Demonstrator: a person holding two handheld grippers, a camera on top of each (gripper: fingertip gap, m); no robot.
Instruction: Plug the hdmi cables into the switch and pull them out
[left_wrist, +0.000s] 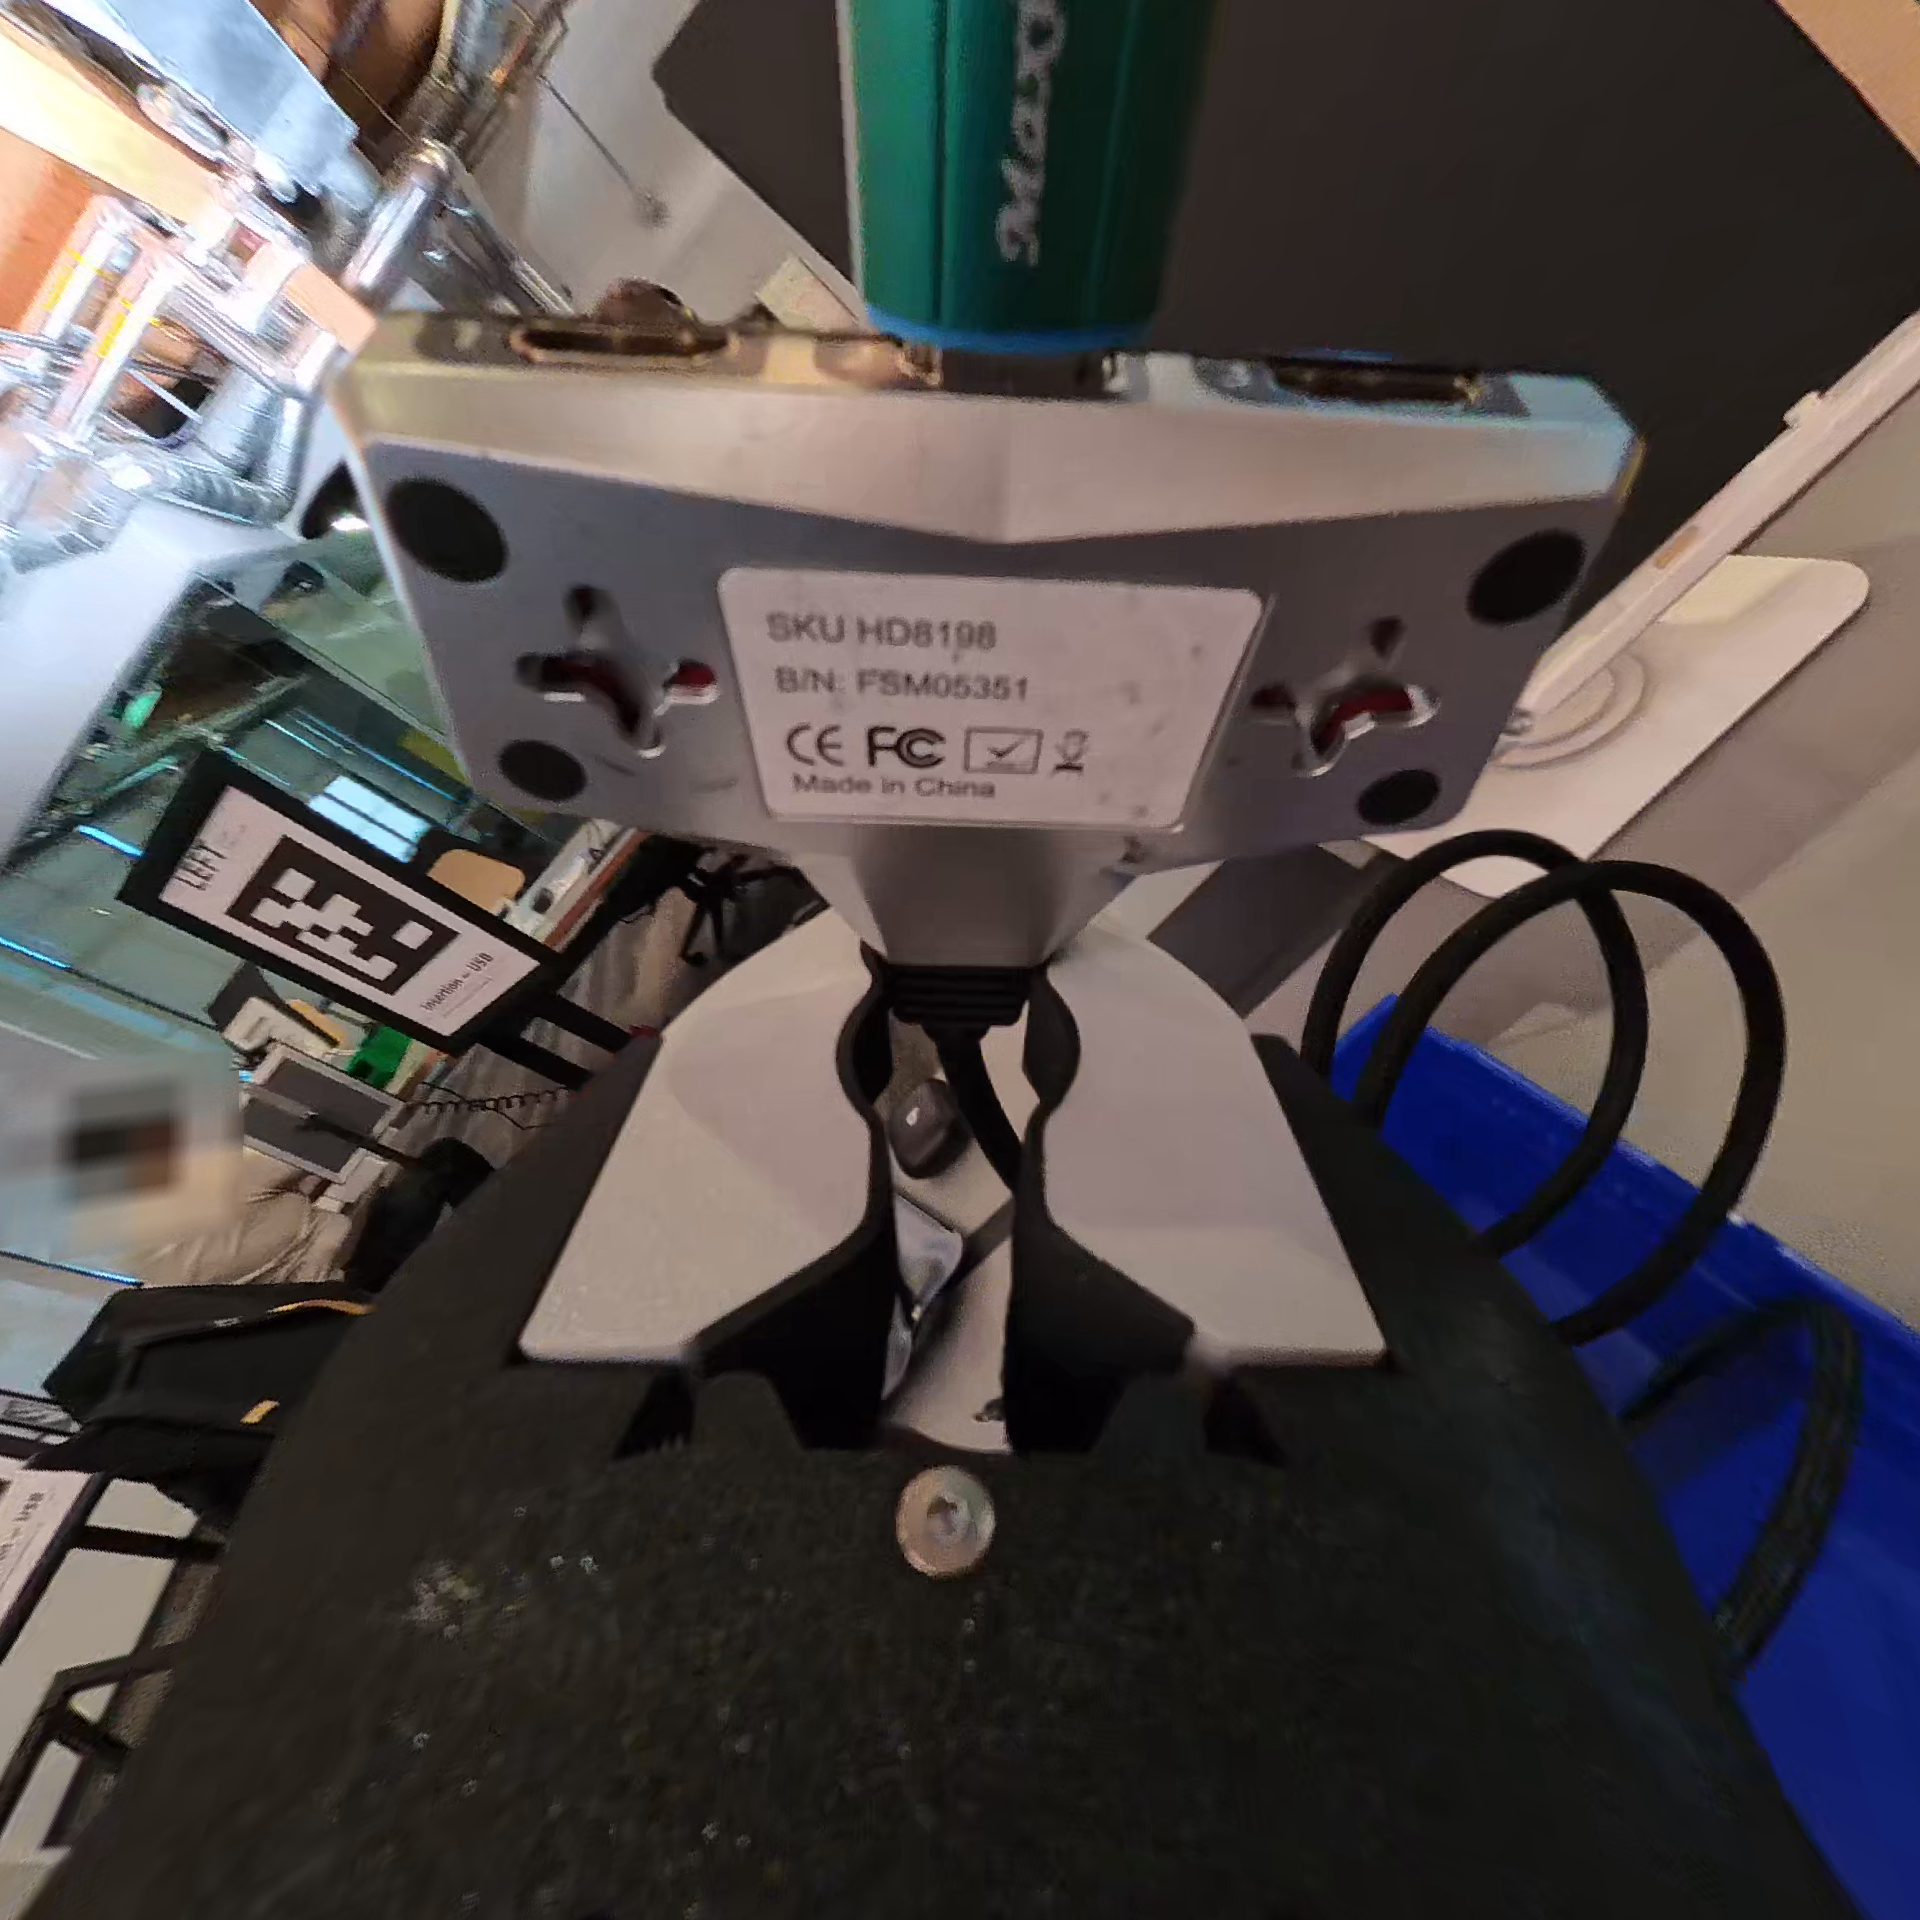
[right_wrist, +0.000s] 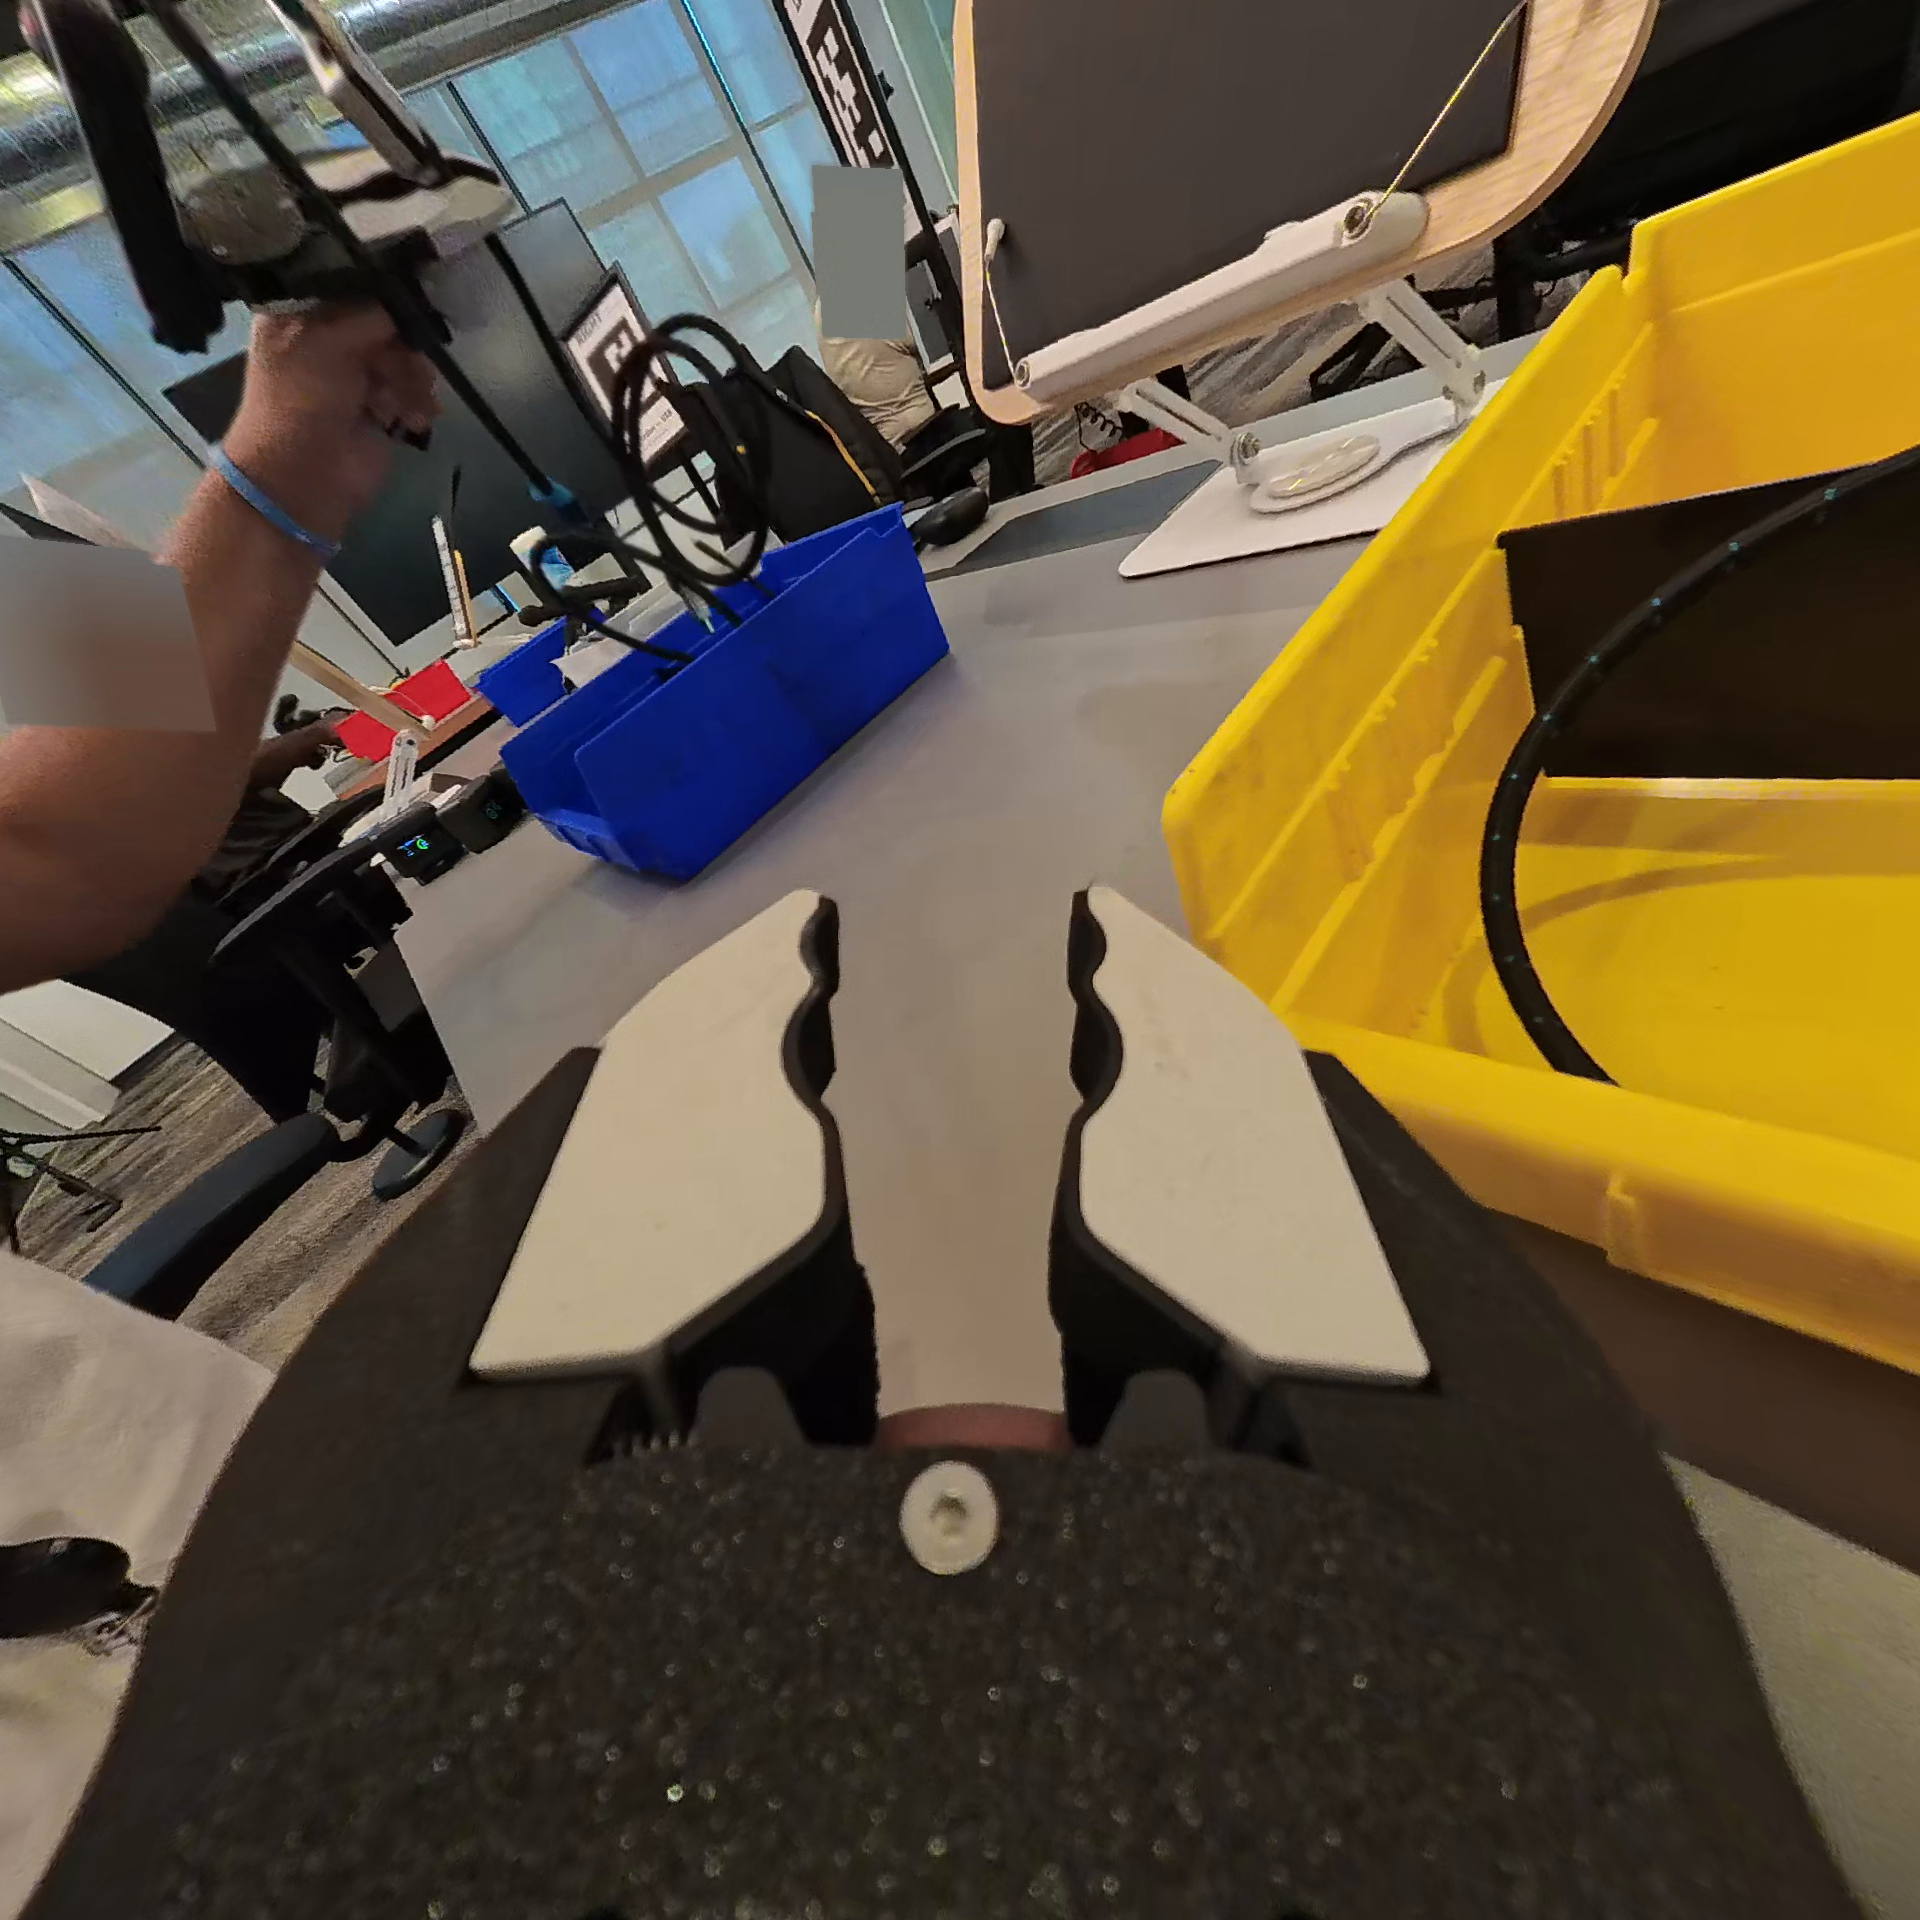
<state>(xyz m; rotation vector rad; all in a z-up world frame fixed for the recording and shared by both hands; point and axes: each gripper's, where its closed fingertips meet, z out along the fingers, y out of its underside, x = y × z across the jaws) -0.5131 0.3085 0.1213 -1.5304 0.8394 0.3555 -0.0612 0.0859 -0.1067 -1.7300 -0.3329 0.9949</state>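
Only the underside of the silver HDMI switch (left_wrist: 987, 623) faces the left wrist camera, so its top cannot be seen. The left gripper (left_wrist: 956, 997) has its fingers pinched on the black ribbed strain relief (left_wrist: 951, 992) at the switch's narrow end, holding the box raised in the air. A green HDMI plug (left_wrist: 1023, 166), metallic and ridged, sits in the middle port on the far edge; its cable is cut off by the frame top. The open ports either side are blurred. A white sticker (left_wrist: 987, 696), black round feet and cross-shaped mounting slots mark the brushed metal base. Black cable loops (left_wrist: 1558, 1060) rise beside a blue bin (left_wrist: 1714, 1351).

The right wrist view shows what the left cannot: the grey tabletop (right_wrist: 1039, 675), the whole blue plastic bin (right_wrist: 727, 717) with cables standing in it, and a yellow bin (right_wrist: 1455, 987) close on the right holding a black braided cable (right_wrist: 1507, 831), partly cut off. The right gripper (right_wrist: 951, 935) hangs above the table with fingers spread and nothing between them. A person's hand (right_wrist: 322, 405), blurred, holds the other gripper high at upper left; the switch is hard to make out there.
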